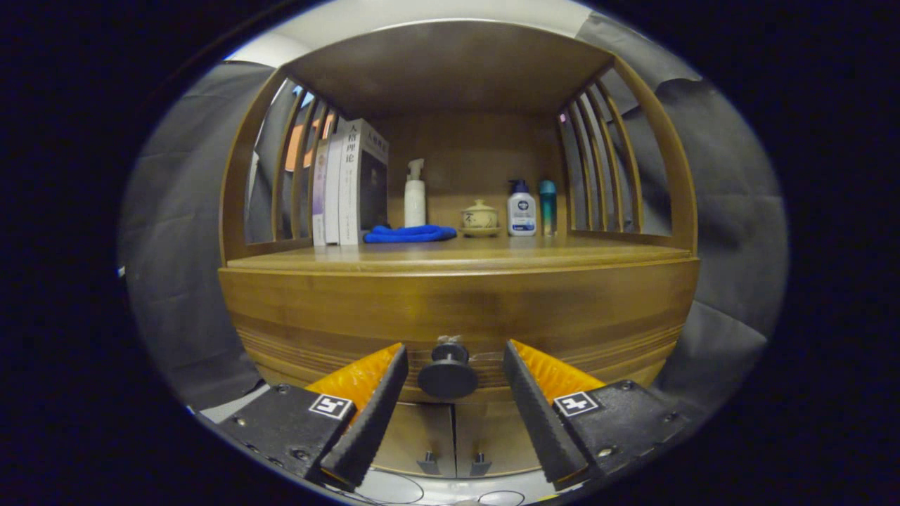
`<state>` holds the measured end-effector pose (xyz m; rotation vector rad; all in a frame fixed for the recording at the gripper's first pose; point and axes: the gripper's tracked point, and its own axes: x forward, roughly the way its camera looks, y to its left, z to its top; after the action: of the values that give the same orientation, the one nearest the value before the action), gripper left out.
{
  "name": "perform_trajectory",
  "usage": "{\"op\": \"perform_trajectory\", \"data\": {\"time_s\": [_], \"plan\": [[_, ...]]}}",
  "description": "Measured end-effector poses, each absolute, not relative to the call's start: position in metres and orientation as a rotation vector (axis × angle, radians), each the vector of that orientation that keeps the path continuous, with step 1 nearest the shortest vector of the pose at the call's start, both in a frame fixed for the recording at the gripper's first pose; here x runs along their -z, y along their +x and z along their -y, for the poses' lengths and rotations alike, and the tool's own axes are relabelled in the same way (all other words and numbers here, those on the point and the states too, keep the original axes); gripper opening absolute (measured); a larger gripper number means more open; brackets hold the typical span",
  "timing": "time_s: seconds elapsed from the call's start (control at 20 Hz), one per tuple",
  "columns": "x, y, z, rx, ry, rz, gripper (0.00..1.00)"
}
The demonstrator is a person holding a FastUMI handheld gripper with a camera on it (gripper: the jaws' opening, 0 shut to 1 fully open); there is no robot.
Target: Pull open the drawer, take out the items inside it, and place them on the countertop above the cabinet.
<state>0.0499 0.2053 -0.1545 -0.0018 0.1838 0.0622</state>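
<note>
Your tongs (455,362) are spread wide and grasping nothing, with the round dark drawer knob (448,374) sitting between the two fingers (376,400) and touching neither of them. The drawer (457,316) is shut, its wooden front flush in the cabinet just under the table (457,256), so whatever lies inside is hidden from you.

That knob is the only place to take hold. It looks like a small hard mushroom shape on a short stem, smooth and probably a bit slippery, so clench behind the wide cap, around the stem, not on the rounded face, where the pads could slide off. Expect the wooden drawer to be stiff and fairly heavy; pull straight back and level, because a skewed pull may jam it.

Up on the table stand a row of books (349,184), a white pump bottle (415,195), a folded blue cloth (410,234), a small lidded ceramic jar (480,217), a blue-capped pump bottle (522,209) and a teal bottle (548,206). The front strip of the table looks bare, a sensible landing place.
</note>
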Motion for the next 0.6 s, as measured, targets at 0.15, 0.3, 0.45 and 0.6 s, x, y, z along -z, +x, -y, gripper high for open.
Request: {"op": "perform_trajectory", "data": {"time_s": [0.15, 0.3, 0.45, 0.6], "plan": [[0.1634, 0.0677, -0.2076, -0.058, 0.019, -0.190, 0.72], [0.1640, 0.0630, -0.2112, -0.069, 0.015, -0.191, 0.57], [0.1653, 0.0644, -0.2107, -0.078, 0.021, -0.200, 0.47], [0.1655, 0.0627, -0.2110, -0.086, 0.057, -0.226, 0.42]]}}
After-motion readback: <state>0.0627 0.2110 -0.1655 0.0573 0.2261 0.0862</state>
